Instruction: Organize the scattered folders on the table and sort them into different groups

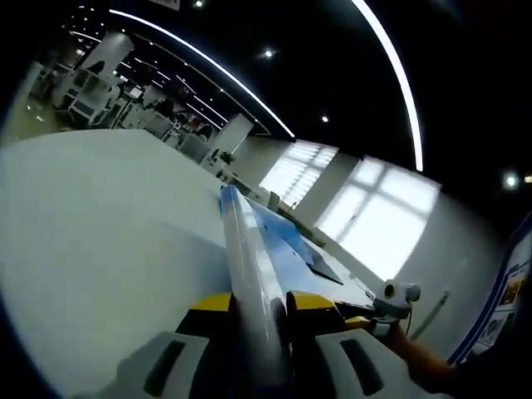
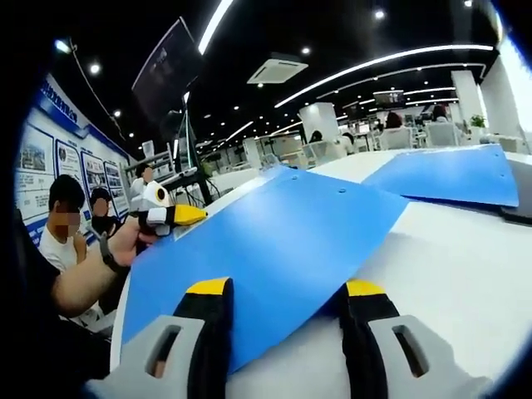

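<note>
Folder [image 2: 274,241], blue, lifted at a tilt over the white table [image 2: 465,266]; we see its edge clamped in the left gripper [image 1: 262,328], long axis running forward along the jaws. Right gripper [image 2: 283,324] (jaws spread, empty) straddles its near corner; a second blue folder [image 2: 449,176] lies beyond.

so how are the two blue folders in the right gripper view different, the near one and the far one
The near blue folder is lifted off the white table at an angle, one end held by the left hand-held gripper; the far blue folder lies flat on the table, with no gripper on it. The near folder sits between the right hand-held gripper jaws and looks much larger; the far one lies beyond them. Both are plain blue.
</note>
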Motion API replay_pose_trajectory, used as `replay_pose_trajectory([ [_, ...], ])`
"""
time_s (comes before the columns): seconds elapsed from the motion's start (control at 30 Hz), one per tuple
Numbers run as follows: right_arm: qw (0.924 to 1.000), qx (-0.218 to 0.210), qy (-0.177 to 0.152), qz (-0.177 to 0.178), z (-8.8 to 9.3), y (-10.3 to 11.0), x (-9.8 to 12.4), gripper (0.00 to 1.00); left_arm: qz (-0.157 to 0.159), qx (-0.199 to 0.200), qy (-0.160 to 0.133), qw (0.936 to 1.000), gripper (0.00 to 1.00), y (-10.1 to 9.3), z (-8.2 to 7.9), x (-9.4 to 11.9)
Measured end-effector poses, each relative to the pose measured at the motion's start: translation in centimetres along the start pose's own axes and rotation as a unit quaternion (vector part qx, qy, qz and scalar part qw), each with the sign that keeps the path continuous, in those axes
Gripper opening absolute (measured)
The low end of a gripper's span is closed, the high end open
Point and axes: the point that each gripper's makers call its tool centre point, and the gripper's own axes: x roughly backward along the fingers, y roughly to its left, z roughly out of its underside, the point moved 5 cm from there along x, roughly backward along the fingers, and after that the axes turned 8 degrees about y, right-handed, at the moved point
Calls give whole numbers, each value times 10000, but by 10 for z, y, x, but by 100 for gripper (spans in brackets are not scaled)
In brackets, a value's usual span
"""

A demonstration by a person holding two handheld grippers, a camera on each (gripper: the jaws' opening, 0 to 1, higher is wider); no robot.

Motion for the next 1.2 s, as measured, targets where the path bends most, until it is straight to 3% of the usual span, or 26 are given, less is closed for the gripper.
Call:
replay_pose_trajectory([
  [0.77, 9997, 231, 33, 121, 1, 0, 0, 61, -373, -614, 76, 9974, 33, 5, 3, 2],
  [0.9, 9996, 242, 37, 140, 1, 0, 0, 61, -471, -744, -76, 9961, 32, 8, -1, 3],
  [0.97, 9993, 335, 64, 174, 2, 0, 0, 61, -5, -821, -190, 9964, 21, -3, -3, 4],
  [1.0, 9993, 332, 63, 167, 2, 2, -1, 61, 71, -871, -124, 9961, 22, -5, -1, 4],
  [1.07, 9990, 415, 96, 149, 3, 3, -1, 60, -140, -994, -4, 9949, 23, -1, 1, 2],
  [1.2, 9986, 487, 118, 177, 3, 3, -1, 60, -113, -1058, -61, 9943, 24, -2, 0, 2],
])
